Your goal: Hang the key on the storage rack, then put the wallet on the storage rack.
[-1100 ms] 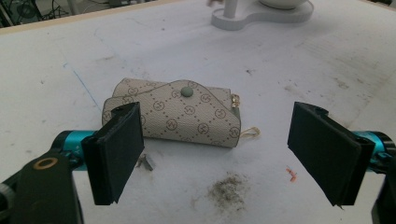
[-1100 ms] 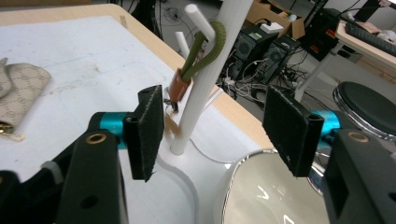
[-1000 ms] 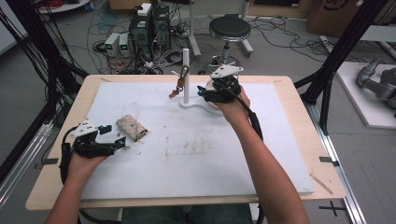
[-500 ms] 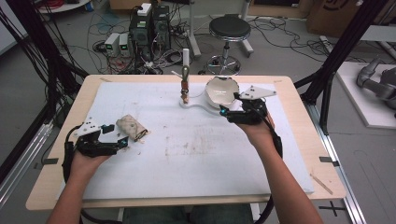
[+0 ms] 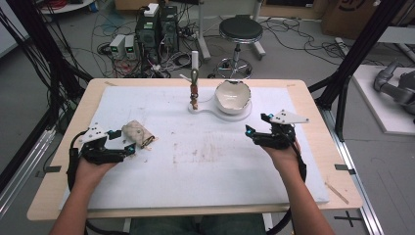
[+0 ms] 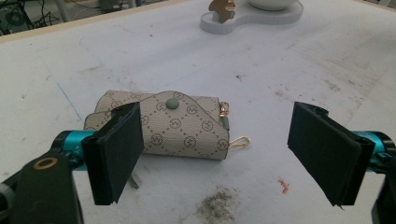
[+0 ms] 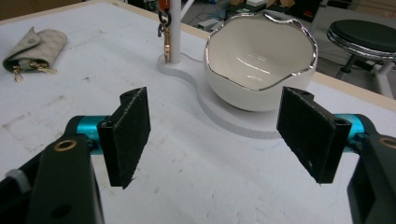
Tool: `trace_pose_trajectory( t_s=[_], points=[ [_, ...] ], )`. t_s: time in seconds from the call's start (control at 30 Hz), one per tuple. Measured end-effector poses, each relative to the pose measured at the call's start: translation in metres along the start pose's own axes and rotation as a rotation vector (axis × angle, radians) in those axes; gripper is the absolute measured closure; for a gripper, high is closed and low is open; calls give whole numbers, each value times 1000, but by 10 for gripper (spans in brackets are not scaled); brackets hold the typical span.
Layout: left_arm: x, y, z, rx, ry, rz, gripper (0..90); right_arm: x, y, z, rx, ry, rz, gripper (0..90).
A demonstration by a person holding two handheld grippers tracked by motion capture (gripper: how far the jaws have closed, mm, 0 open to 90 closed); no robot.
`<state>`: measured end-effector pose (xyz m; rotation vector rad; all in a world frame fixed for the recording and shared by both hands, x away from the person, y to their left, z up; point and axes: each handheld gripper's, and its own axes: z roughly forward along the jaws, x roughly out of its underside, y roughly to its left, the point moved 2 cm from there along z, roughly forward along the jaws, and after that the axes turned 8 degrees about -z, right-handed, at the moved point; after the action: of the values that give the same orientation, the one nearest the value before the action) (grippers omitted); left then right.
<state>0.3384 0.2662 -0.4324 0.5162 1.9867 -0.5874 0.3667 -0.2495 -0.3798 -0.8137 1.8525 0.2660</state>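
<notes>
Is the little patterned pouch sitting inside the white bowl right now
No, the pouch lies flat on the table's white mat by the left gripper, well apart from the bowl on its stand.

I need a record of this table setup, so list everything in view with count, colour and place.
pouch: one, beige with a printed pattern and gold clips, left part of the table, in front of the left gripper.
bowl: one, white with a wavy silver rim, far middle of the table, on the stand.
stand: one, white, flat base with an upright post, far middle.
key ring: one, brownish, hanging on the post.
mat: one, white and smudged, covering the table.
stool: one, black, on the floor behind the table.
left gripper: one, black, open, by the pouch.
right gripper: one, black, open, holding nothing.
</notes>
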Motion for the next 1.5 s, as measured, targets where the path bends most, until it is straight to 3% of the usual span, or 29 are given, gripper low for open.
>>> trace_pose_trajectory(
  t_s=[0.27,0.4,0.83,1.23,1.5],
  points=[
    [0,1,2,3,1,3,183,15,4,-5,8,-3,-2,247],
    [0,0,3,12,1,11,183,23,6,-4,11,30,-22,242],
    [-1,-5,5,13,4,17,183,34,-1,-4,6,27,7,210],
    [2,0,-5,-16,2,8,183,23,6,2,-19,2,-4,208],
    [5,4,-20,-42,-12,-2,183,7,23,22,-74,1,-9,207]
  ],
)
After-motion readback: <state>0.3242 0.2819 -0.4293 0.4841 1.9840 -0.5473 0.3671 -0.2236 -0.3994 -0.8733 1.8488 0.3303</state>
